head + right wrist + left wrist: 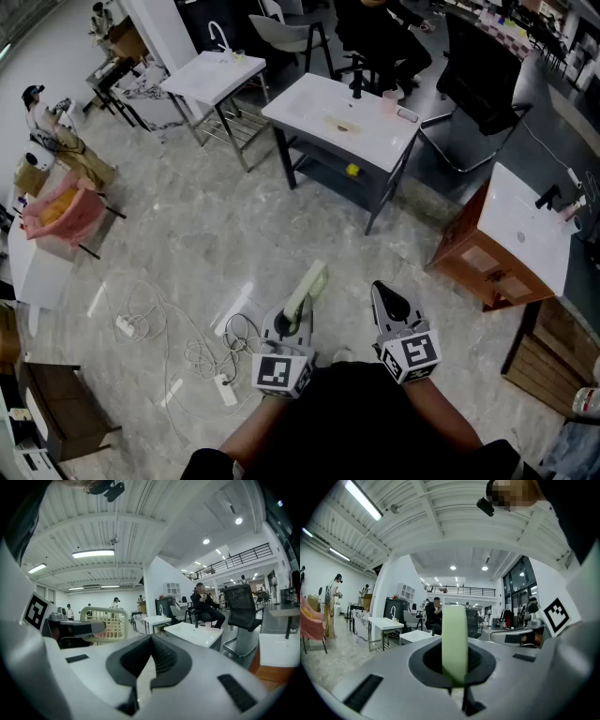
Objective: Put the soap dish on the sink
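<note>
Head view first: the left gripper (293,322) was clamped tight on the soap dish (308,288), a pale green tray held out over the marble floor (187,234), well short of the sink (314,105), which stood on its dark cabinet far across the room. The dish's long axis ran away from the person, up and slightly right in this view, its free end aimed roughly toward that sink. The near end of the dish was buried in the jaws. The right gripper (382,294) hovered just beside the left, its jaws drawn together to a point with nothing between them. Both forearms were cut off by the bottom edge. Over to the left gripper view: the dish showed edge-on, a narrow upright band of green squeezed between the two dark pads, so it was held on its side, and its broad face could not be seen at all from here. Beyond it, white sinks and a seated person sat small in the distance. Now the right gripper view: the pads met at the tip, empty, only a sliver of floor showing lower down. At the left of this view the dish appeared broadside, its slotted grid plain to see, sticking forward out of the left gripper, while the white sink lay ahead and to the right, far off
</note>
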`<act>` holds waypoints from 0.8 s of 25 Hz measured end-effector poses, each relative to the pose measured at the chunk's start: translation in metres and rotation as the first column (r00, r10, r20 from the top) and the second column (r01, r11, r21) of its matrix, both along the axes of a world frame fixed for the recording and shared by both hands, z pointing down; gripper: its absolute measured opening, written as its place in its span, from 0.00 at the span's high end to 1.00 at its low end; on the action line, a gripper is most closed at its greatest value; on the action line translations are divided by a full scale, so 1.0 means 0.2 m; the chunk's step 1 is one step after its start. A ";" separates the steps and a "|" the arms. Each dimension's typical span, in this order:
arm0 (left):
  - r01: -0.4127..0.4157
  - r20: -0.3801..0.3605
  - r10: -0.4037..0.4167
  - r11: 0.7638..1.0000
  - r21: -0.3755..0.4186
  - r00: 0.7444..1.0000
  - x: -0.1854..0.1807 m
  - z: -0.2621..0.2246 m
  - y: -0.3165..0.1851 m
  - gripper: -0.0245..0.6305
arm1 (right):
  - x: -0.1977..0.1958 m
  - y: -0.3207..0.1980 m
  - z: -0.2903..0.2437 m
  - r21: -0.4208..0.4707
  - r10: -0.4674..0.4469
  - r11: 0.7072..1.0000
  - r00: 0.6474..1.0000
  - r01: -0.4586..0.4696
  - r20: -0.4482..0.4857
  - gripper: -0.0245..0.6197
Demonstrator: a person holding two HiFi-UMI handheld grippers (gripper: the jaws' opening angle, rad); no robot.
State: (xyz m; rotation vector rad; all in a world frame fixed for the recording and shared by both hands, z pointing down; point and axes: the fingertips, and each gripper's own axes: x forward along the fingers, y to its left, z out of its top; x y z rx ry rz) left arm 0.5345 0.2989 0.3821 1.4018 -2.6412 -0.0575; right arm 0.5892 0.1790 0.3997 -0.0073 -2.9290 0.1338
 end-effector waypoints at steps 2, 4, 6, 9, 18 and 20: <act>0.009 -0.003 -0.009 1.000 -0.009 1.000 0.01 0.02 0.01 0.94 | 0.02 0.00 0.01 0.010 0.001 1.000 1.000 -0.001 0.004 0.96; 0.013 -0.007 -0.013 1.000 -0.005 1.000 0.02 0.02 0.01 0.94 | 0.04 -0.01 0.04 -0.003 0.014 1.000 1.000 -0.014 0.016 0.97; 0.025 -0.018 -0.025 1.000 0.004 1.000 0.03 0.02 0.03 0.94 | 0.06 -0.02 0.06 -0.070 0.036 0.997 0.999 -0.034 0.023 0.96; 0.049 -0.029 -0.049 0.999 0.008 0.998 0.01 0.07 0.06 0.94 | 0.06 -0.02 0.09 -0.149 0.040 0.988 0.999 -0.038 0.014 0.96; 0.083 -0.047 -0.083 0.997 -0.001 0.995 -0.22 0.13 0.14 0.94 | -0.11 0.06 0.20 -0.111 -0.019 0.994 1.000 0.018 -0.011 0.96; 0.086 -0.052 -0.086 0.996 0.000 0.995 -0.32 0.14 0.15 0.94 | -0.19 0.07 0.21 -0.099 -0.027 0.995 0.999 0.024 -0.022 0.96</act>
